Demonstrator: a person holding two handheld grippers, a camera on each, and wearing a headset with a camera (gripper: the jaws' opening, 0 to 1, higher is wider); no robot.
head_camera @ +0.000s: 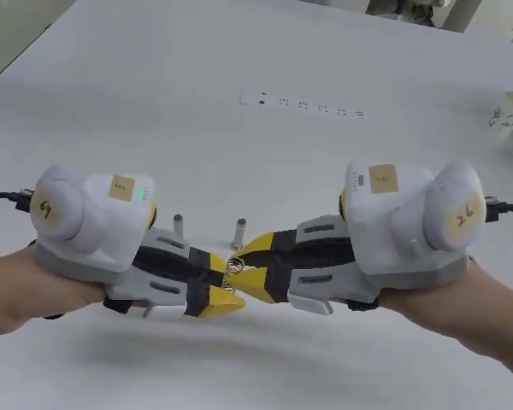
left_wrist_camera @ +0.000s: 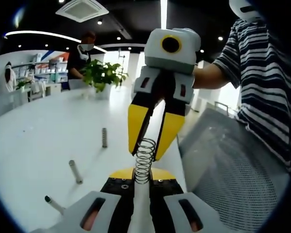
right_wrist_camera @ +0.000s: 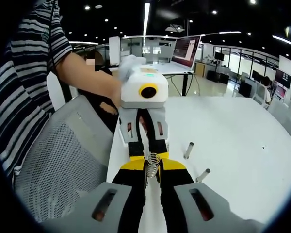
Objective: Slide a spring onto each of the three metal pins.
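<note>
Nearest me, my left gripper (left_wrist_camera: pixel 141 177) pinches one end of the spring (left_wrist_camera: pixel 144 158) while my right gripper (right_wrist_camera: pixel 153 167) straddles the other, squeezing or not I cannot tell, probably to line the coil up for the three bare metal pins (left_wrist_camera: pixel 105 137) on the table (left_wrist_camera: pixel 39 136) beyond.

Head view:
- spring (head_camera: pixel 233 268): too small to count coils. Both ends are covered by the yellow tips of the left gripper (head_camera: pixel 225 280) and the right gripper (head_camera: pixel 243 268).
- near pin (head_camera: pixel 178 227) and far pin (head_camera: pixel 240 231): feet hidden behind the gripper bodies.
- left hand (head_camera: pixel 17 295) and right hand (head_camera: pixel 449 307): cut by the frame edges.
- small object (head_camera: pixel 506 114) at the right edge: blurred and clipped, so I cannot tell what it is.

Left gripper view:
- spring's near end is sunk between this gripper's own jaws.
</note>
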